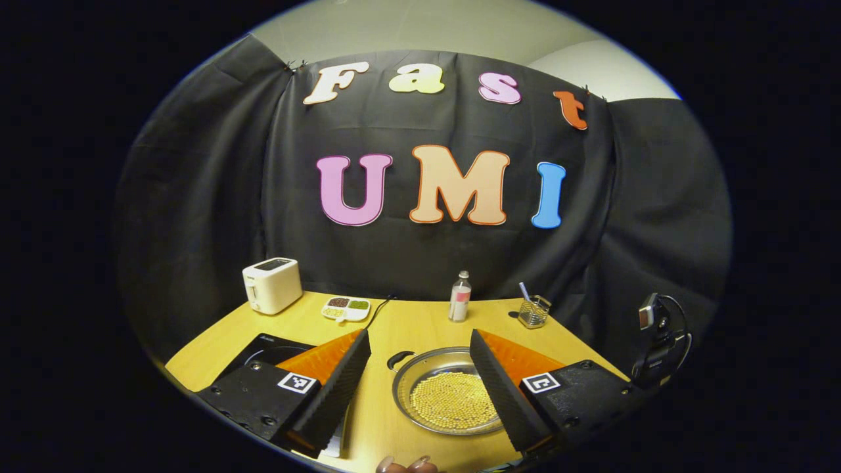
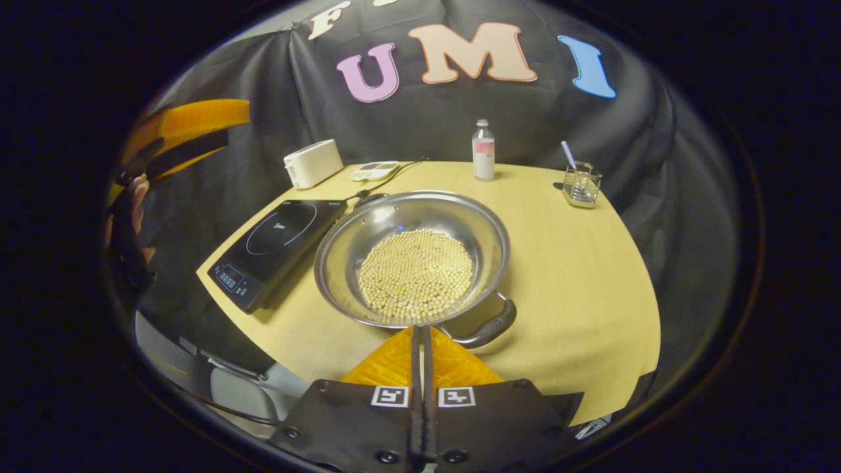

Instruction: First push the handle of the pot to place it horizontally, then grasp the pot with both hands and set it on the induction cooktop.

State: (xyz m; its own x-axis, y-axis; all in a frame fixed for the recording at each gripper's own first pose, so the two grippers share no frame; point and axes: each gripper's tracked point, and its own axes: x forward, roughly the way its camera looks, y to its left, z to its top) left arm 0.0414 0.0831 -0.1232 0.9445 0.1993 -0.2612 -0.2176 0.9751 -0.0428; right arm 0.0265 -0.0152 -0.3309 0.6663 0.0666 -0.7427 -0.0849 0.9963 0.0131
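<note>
A steel pot (image 2: 368,230) holding pale beans stands on the wooden table (image 2: 578,276), just right of the black induction cooktop (image 2: 276,246). One dark handle (image 2: 489,326) points toward me; the other handle (image 2: 366,198) is at the far rim. My right gripper (image 2: 420,330) is shut, its tips at the pot's near rim beside the near handle; I cannot tell whether they touch. My left gripper (image 1: 419,336) hangs open above the table, with the pot (image 1: 433,394) between and below its fingers and the cooktop (image 1: 266,347) partly hidden behind the left finger. A hand (image 2: 131,217) holds the left gripper's fingers (image 2: 190,118) high at the left.
Along the back of the table stand a white toaster (image 1: 271,284), a small divided dish (image 1: 346,309), a bottle (image 1: 460,297) and a glass with a straw (image 1: 533,311). A small camera on a stand (image 1: 659,341) sits off the table's right edge. The cooktop's cord (image 2: 387,179) runs back.
</note>
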